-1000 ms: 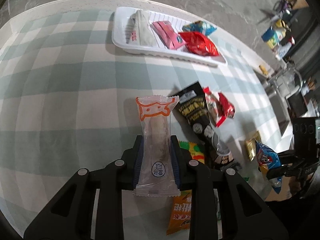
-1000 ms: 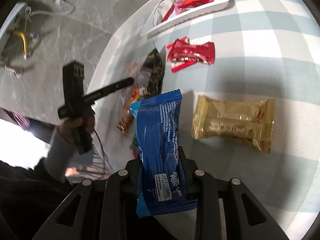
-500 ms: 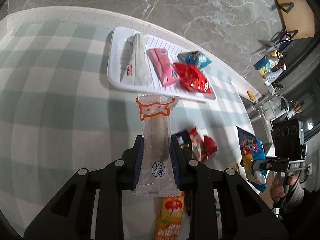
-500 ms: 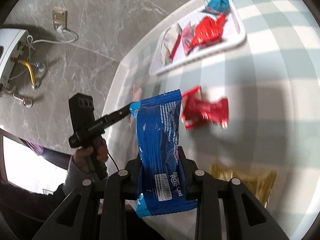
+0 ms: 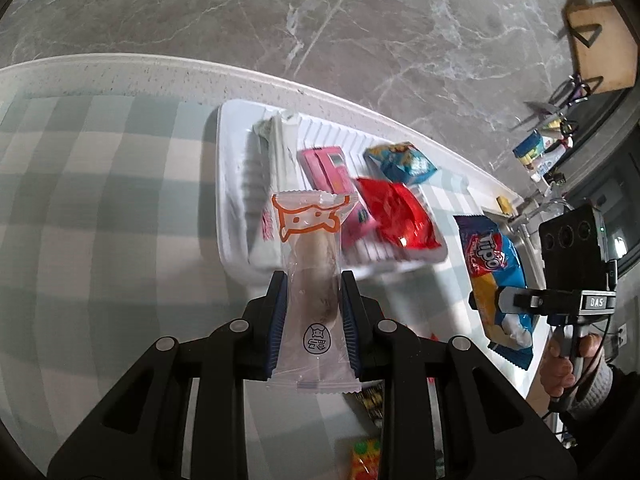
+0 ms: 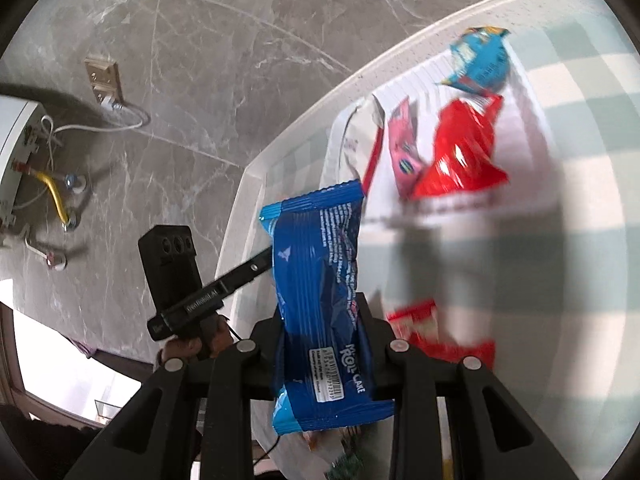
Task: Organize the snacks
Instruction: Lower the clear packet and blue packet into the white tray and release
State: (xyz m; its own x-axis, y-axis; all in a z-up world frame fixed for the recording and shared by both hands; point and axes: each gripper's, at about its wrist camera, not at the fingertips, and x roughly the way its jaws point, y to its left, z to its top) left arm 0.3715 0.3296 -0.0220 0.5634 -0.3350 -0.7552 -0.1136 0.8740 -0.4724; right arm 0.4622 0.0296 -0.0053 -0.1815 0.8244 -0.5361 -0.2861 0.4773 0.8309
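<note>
White ridged tray [image 5: 234, 184]: one, at the far edge of the table with the green-and-white check cloth [image 5: 100, 200].

Packets in the tray: four.
- White packet [image 5: 280, 148], one, lying lengthwise at the tray's left side.
- Pink packet [image 5: 332, 176], one, just beside the white one.
- Red packet [image 5: 400, 216], one, right of the pink and touching it.
- Light-blue packet [image 5: 402, 162], one, at the far right corner, behind the red.

Packets held off the table: two.
- Clear packet with orange cat print [image 5: 312, 280], one. Left gripper [image 5: 313, 320] clamped on its lower half, jaws nearly closed, pads pressing both long edges; the packet stands upright, its top seen in front of the tray's near rim.
- Blue roll-cake packet [image 6: 320, 292], one. Right gripper [image 6: 322, 344] clenched on its lower part, jaws narrow; the packet rises to the left of the tray in the right wrist view.

Loose packets on the cloth, nearer than the tray: at least one red [image 6: 432, 332], blurred; others partly hidden under the grippers, perhaps two or three, count uncertain.
</note>
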